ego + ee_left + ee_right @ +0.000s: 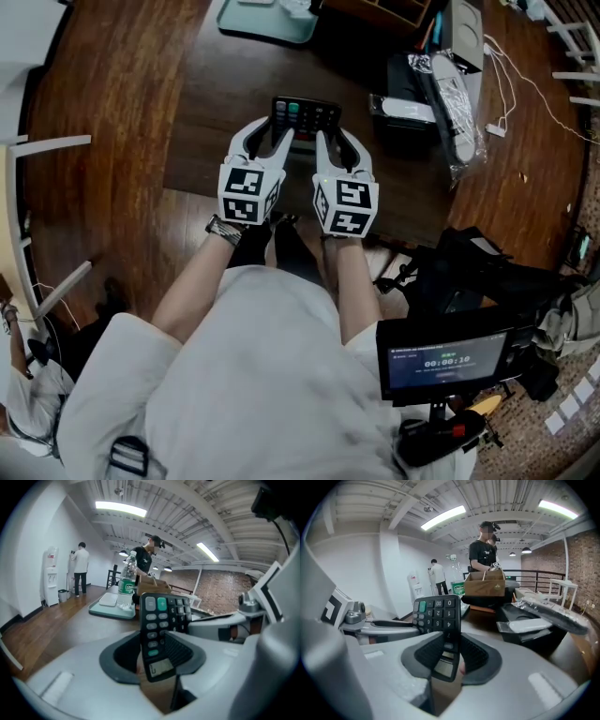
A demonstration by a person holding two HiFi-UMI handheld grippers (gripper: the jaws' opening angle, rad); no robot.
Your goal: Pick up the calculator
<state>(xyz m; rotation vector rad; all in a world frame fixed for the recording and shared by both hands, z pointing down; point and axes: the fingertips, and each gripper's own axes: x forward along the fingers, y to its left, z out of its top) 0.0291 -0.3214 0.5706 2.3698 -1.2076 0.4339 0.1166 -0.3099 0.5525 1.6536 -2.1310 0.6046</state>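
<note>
Clamps the calculator [307, 114] by its near display end in the jaws of both left gripper [272, 142] and right gripper [336, 145], over the dark table [211, 103], long axis pointing toward the table's far edge, keys facing up.

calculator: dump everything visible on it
The calculator is a flat black slab, plastic by its look, with grey, dark and a couple of green keys and a small display at the near end. The left gripper and right gripper each clamp that near end, side by side. It points away from the person, apparently held clear of the table.
</note>
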